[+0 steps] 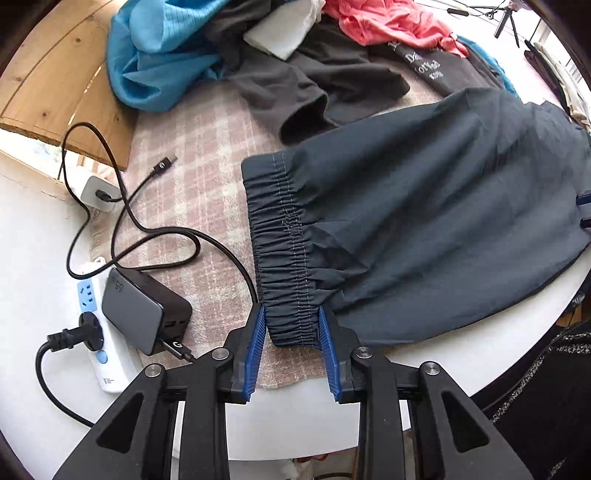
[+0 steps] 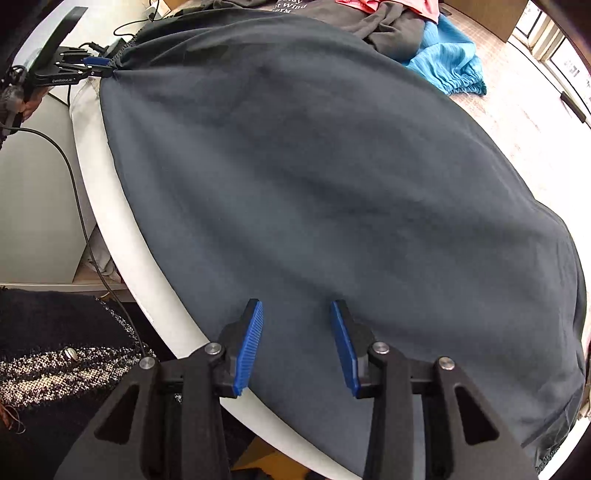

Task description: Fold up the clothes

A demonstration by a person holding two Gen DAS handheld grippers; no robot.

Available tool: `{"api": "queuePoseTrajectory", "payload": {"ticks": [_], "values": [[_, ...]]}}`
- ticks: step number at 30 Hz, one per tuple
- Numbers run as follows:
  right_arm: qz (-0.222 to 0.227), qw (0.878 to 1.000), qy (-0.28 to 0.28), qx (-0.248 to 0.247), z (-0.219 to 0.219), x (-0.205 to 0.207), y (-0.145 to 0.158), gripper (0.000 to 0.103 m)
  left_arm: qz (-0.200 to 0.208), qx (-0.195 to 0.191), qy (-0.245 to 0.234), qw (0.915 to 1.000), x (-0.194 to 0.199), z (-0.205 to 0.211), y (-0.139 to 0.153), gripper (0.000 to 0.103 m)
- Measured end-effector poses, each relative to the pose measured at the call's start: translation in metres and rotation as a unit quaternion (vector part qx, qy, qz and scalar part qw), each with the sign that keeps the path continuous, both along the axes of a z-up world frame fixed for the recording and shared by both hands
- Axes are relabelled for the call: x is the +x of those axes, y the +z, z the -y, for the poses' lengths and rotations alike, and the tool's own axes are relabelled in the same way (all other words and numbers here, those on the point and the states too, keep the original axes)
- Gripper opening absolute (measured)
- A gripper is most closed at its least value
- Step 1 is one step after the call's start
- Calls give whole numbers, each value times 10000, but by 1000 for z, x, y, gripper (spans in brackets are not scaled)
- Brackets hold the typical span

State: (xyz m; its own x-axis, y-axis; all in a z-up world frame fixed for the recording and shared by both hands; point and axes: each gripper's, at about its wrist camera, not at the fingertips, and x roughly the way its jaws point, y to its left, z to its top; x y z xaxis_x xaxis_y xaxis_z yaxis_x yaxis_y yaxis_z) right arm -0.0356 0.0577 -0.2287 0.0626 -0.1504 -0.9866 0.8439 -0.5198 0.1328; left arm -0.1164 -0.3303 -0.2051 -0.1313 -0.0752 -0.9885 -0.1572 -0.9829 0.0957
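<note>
Dark navy shorts point(image 1: 424, 206) lie spread flat across the round white table point(image 1: 443, 365), elastic waistband point(image 1: 284, 236) toward me in the left wrist view. My left gripper point(image 1: 291, 314) is open, its blue pads on either side of the waistband's near corner. In the right wrist view the shorts point(image 2: 314, 184) fill most of the frame. My right gripper point(image 2: 297, 306) is open and empty just above the fabric near the table's edge. The left gripper point(image 2: 94, 66) shows far off at the waistband end.
A pile of clothes lies beyond: a blue garment point(image 1: 159, 55), grey trousers point(image 1: 314, 85), a pink garment point(image 1: 388, 22). A power strip point(image 1: 99, 332) with a black charger point(image 1: 144, 314) and cables point(image 1: 122, 206) sits left on a checked mat point(image 1: 199, 166).
</note>
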Motion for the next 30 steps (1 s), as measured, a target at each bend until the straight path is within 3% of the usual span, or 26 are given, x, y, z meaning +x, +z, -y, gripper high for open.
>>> {"api": "queuePoseTrajectory", "payload": {"ticks": [5,8,10,12,15,17,21,24,26,28,30], "values": [[50,9997,106,-193,3,8,10,38,-250,37,149,9996,4,5,24,36],[115,9993,-98,-344,2,7,9,38,-750,-115,158,9970,2,-3,60,38],[112,9995,-142,-257,1,11,2,38,-1026,-19,-34,9947,-7,-17,72,40],[180,9994,-78,-274,-1,17,6,38,-936,73,-249,9953,-23,-29,61,43],[545,9981,-15,-299,-8,26,13,38,-451,-212,-317,9983,-44,-31,21,42],[418,9982,-203,-390,-23,18,34,38,-209,-445,-227,9985,-50,-26,7,35],[-66,9918,-1054,-716,-76,-46,91,38,-660,-107,-123,9977,-59,-42,49,34],[-703,9882,-1262,-518,-112,-108,116,42,-981,463,-531,9927,-70,-90,84,37],[-811,9904,-1086,-261,-126,-144,107,49,-1037,761,-1020,9864,-80,-137,95,39],[-724,9932,-909,-61,-137,-178,89,50,-1045,1055,-1557,9766,-91,-191,102,49],[-581,9956,-739,40,-145,-204,70,50,-935,1202,-1989,9681,-109,-246,100,50]]}}
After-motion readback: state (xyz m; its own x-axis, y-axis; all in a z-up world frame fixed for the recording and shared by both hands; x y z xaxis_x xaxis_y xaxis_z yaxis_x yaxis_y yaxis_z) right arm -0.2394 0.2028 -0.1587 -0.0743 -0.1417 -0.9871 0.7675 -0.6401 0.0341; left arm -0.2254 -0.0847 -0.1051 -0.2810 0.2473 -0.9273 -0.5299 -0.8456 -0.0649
